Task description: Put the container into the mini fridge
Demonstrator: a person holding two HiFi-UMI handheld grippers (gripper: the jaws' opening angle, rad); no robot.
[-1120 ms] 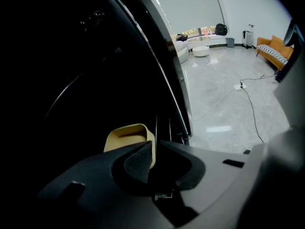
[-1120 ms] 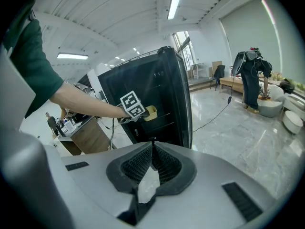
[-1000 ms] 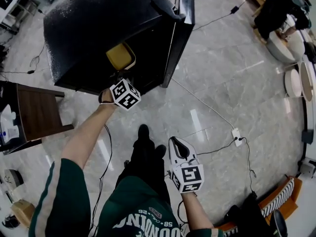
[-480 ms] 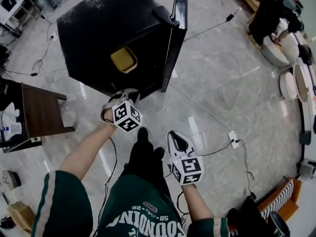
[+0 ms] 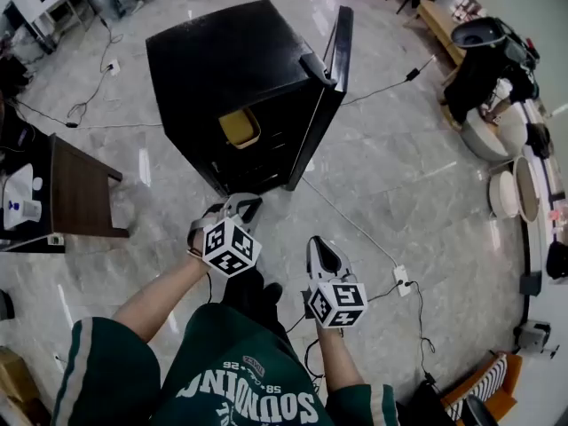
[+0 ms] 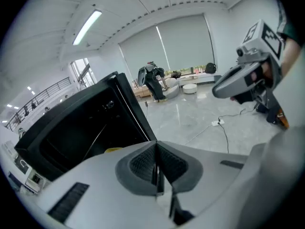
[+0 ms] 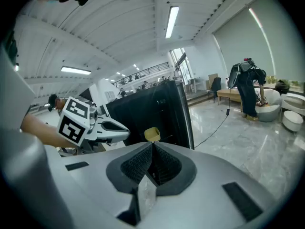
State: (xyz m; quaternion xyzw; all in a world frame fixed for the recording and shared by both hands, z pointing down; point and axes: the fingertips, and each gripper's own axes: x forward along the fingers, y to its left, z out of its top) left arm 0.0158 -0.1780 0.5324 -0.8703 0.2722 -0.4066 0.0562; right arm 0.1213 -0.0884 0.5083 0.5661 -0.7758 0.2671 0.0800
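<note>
Sitting inside the black box-shaped mini fridge point(image 5: 238, 59), on an upper shelf near the front opening, is the yellow plastic container point(image 5: 239, 127). Fridge stands on the grey marble floor point(image 5: 404, 171) with its black door point(image 5: 335, 65) swung wide open to the person's right. Neither gripper touches the container.

Left white hand-held gripper point(image 5: 240, 205) is held low in front of the person, just outside the fridge opening and pointing toward it, well apart from the container. Left gripper view: left gripper point(image 6: 156, 171) has its jaws pressed together with nothing between them; fridge interior point(image 6: 81, 130) is ahead, and a thin yellow sliver of the container point(image 6: 113, 150) shows over the gripper body.

Right white hand-held gripper point(image 5: 320, 248) is beside the left one, further back from the fridge. Right gripper view: right gripper point(image 7: 151, 164) has its jaws closed on nothing; the container point(image 7: 152, 134) is visible beyond the tips inside the fridge point(image 7: 138, 113), and the left gripper point(image 7: 112, 127) sits at the left.

Dark brown wooden table point(image 5: 80, 198) stands left of the fridge. White power strip point(image 5: 402, 280) lies on the floor to the right, with a thin cable point(image 5: 342, 213) running from it toward the fridge.
</note>
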